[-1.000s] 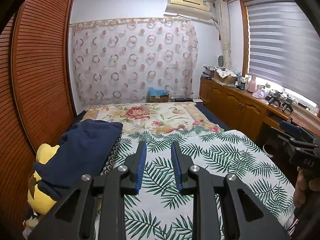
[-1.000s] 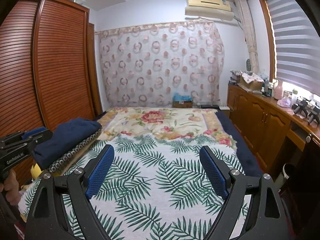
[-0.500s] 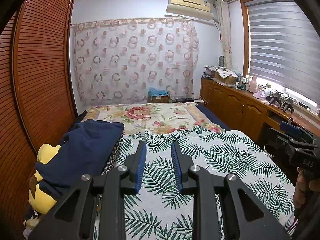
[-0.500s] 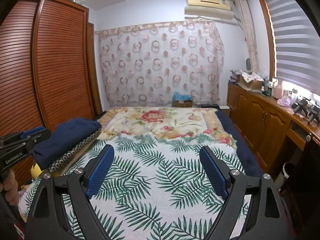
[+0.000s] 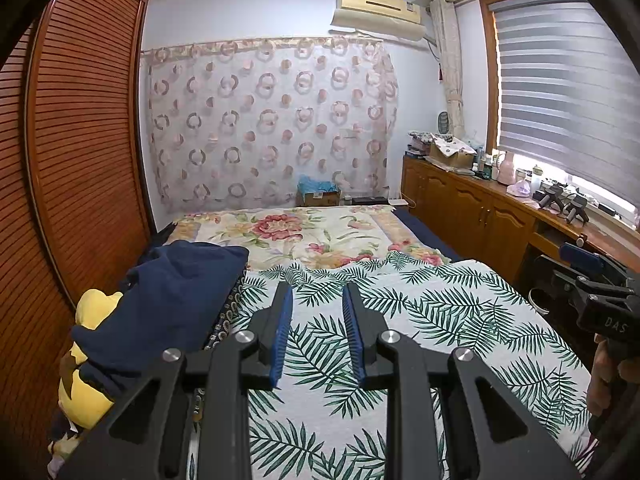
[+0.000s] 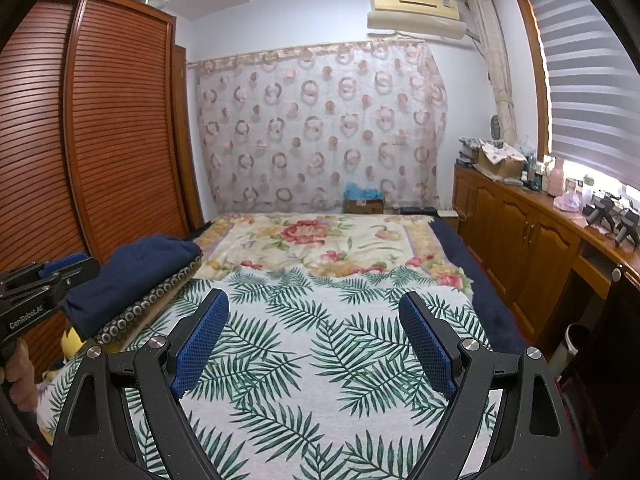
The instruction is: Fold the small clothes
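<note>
Now I see the navy garment point(image 5: 168, 300) in a heap at the left side of the frame, on the left edge of the bed point(image 5: 440, 312), and its long axis runs away from me toward the curtain. My left claw point(image 5: 316, 300) is clearly nearer to it; its jaws are narrow with a gap and hold nothing. My right claw point(image 6: 312, 336) is wide open and empty, with the heap at its far left.

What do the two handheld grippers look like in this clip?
Both are matte black with angular cut-out arms, silver pivot screws and blue textured pads. The left gripper has white "GenRobot.AI" lettering on its body; the right gripper has white letters ending "DAS". No cables or sleeves show.
</note>
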Demonstrator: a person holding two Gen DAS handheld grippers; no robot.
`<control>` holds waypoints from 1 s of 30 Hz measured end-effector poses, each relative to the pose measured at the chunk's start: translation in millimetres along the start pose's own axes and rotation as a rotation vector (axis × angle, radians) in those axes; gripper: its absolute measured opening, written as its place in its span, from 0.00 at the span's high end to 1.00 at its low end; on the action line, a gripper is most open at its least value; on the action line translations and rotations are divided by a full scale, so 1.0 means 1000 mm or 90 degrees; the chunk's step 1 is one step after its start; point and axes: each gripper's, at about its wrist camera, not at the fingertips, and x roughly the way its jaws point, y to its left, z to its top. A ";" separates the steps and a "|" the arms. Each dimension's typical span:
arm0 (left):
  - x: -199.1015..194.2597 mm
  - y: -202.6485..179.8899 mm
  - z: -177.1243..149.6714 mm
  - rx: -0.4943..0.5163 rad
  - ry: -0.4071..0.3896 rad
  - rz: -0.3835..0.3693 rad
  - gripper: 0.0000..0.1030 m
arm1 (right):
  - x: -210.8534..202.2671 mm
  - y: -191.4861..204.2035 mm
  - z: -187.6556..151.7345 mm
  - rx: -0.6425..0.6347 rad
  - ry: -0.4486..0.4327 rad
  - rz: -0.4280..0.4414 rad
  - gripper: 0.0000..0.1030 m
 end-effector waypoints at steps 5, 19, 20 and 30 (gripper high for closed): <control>0.001 0.000 0.000 -0.001 -0.001 0.000 0.76 | 0.000 0.000 -0.001 0.001 0.000 0.000 0.14; 0.000 0.002 0.000 -0.002 -0.001 0.001 0.76 | -0.001 0.000 -0.004 0.001 0.002 0.001 0.14; 0.000 0.002 0.000 -0.001 -0.002 0.001 0.76 | -0.001 0.000 -0.003 0.002 0.001 0.000 0.14; 0.000 0.002 0.000 -0.001 -0.002 0.001 0.76 | -0.001 0.000 -0.003 0.003 0.001 0.001 0.14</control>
